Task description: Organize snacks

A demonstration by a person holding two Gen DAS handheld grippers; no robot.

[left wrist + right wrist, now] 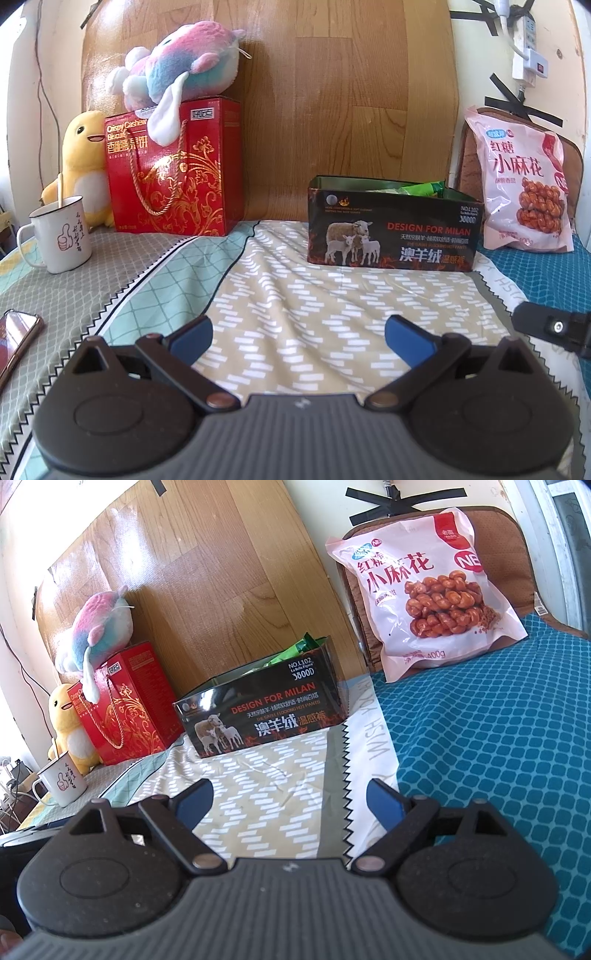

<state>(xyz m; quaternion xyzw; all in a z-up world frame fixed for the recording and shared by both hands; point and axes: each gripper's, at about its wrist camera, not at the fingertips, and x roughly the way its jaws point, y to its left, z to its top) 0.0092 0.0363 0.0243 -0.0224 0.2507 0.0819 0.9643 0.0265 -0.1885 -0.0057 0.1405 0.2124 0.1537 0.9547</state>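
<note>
Nearest the left wrist camera, the left gripper [298,332] hovers over the patterned bedsheet [303,295] with its blue-padded fingers [194,334] spread wide and nothing between them. The right gripper [291,797] is likewise splayed apart and empty above the same sheet, over the zigzag seam where the beige print meets a teal dotted cover [480,738]. At the left edge of the left view lies a smartphone [18,339], and farther on stands a white enamel mug [61,236] printed with a thumbs-up, a stick leaning inside it. Beyond the grippers, in the middle of the bed, sits an open black tin box [391,230] printed with sheep, flames and the words "DESIGN FOR MILAN"; green snack packets [424,188] poke above its rim at the far right corner. To its right, well apart from both grippers, the pink bag of brown-sugar twists [424,590] stands tilted back against a brown cushion [509,554]; it is puffy and sealed, with red Chinese lettering, a picture of glazed braided dough twists and "400g" near the bottom. At the back left, against the wooden headboard [314,92], a red Crispy Cashew Biscuit gift box [173,170] with gold scrollwork and a rope handle carries a pink-and-blue plush toy [177,70] on top, and a yellow plush duck [83,162] sits just beside it.
</note>
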